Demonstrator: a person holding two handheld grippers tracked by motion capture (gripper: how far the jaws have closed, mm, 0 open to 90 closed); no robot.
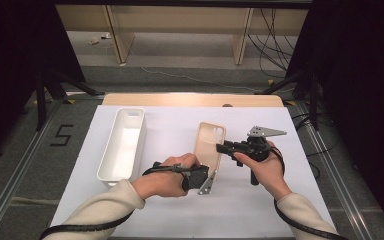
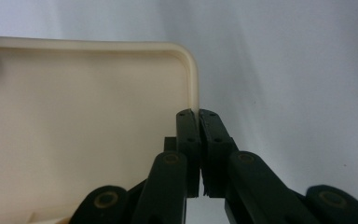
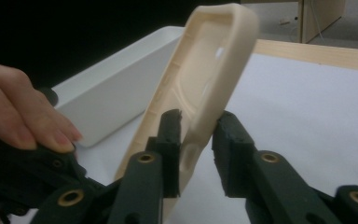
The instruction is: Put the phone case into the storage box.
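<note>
A beige phone case (image 1: 209, 145) stands tilted up over the white table cover, its inner side facing left. My left gripper (image 1: 206, 176) is shut on the case's near rim; in the left gripper view the jaws pinch the rim (image 2: 194, 93) at the case's corner. My right gripper (image 1: 222, 147) comes in from the right at the case's side edge. In the right gripper view the case (image 3: 209, 65) runs slantwise between the jaws, which stand apart, and a strip of white shows between the right jaw and the case.
A long white bin (image 1: 123, 144) lies empty to the left of the case, also seen behind it (image 3: 121, 88) in the right gripper view. The wooden table edge (image 1: 192, 100) runs along the back. The person's left hand (image 3: 18, 116) is close to the right gripper.
</note>
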